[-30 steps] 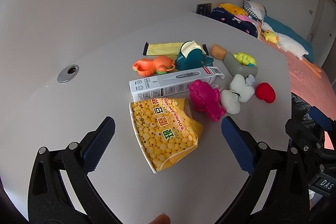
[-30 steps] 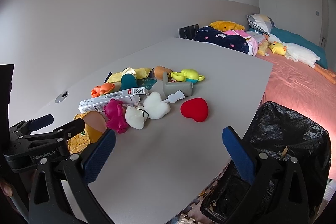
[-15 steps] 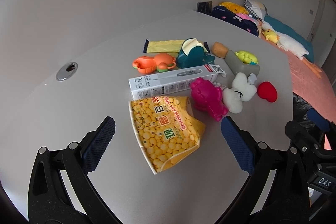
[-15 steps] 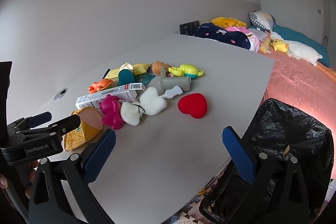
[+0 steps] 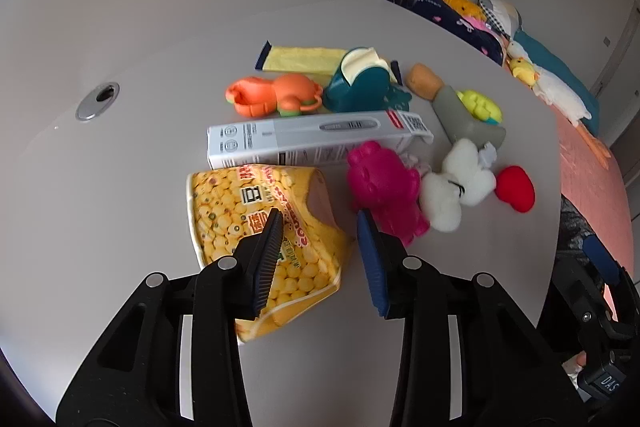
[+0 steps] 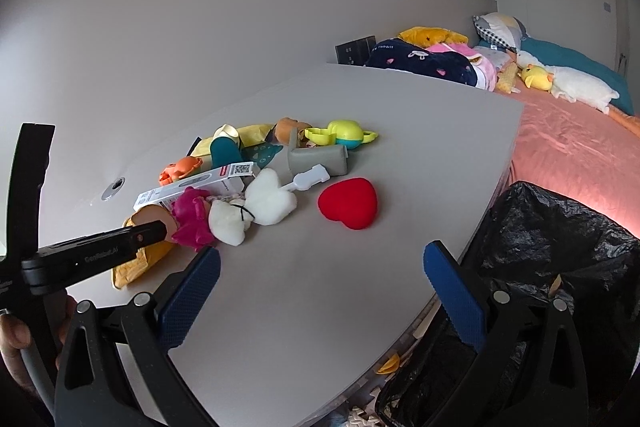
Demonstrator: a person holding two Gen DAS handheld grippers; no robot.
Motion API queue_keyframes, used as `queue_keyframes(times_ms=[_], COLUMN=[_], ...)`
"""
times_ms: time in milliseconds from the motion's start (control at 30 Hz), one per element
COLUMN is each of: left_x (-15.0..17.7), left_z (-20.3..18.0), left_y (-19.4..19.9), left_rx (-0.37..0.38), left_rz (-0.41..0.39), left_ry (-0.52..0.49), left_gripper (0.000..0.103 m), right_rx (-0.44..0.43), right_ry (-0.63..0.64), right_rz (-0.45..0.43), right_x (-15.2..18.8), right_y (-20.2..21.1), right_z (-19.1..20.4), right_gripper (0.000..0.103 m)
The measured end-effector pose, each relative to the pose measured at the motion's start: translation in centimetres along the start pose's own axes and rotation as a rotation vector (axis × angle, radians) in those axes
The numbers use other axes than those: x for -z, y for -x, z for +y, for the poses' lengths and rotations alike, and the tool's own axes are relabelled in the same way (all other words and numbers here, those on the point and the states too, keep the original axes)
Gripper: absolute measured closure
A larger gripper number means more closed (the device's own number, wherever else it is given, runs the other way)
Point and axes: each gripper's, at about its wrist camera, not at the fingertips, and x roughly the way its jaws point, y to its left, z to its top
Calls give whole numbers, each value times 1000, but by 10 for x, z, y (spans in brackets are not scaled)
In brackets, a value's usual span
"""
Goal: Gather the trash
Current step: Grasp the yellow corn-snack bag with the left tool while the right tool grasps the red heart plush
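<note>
A yellow corn-print snack bag (image 5: 248,211) lies flat on the grey table (image 5: 120,187), also seen in the right wrist view (image 6: 136,263). My left gripper (image 5: 320,223) is narrowed, its jaws closing around the bag's right side, a gap still between them. A grey-white carton (image 5: 312,139) lies just beyond the bag. My right gripper (image 6: 320,287) is open and empty over the table's near edge, beside a black trash bag (image 6: 560,267).
Toys crowd the table: a magenta bear (image 5: 384,187), white plush (image 5: 456,183), red heart (image 6: 348,203), orange crab (image 5: 272,95), teal toy (image 5: 360,83), grey object (image 5: 468,123). A bed (image 6: 580,143) with pillows and plush lies right.
My left gripper has narrowed from wide open and come down onto the yellow snack bag. The right gripper has shifted slightly and stays open.
</note>
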Motion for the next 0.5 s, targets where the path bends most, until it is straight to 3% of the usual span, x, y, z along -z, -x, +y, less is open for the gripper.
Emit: queue_keyframes(times_ms=[267,500], left_x=[-12,-13], left_z=[2,10], left_y=[-8,-7], left_rx=[-37,-29], left_rz=[0,-17], left_ry=[5,16], left_gripper=[67,88], right_rx=[-3,-2], right_ry=[-8,-1], right_rz=[7,17], right_x=[-3,-11], right_y=[-12,-25], right_z=[-5,-8], right_gripper=[2,2])
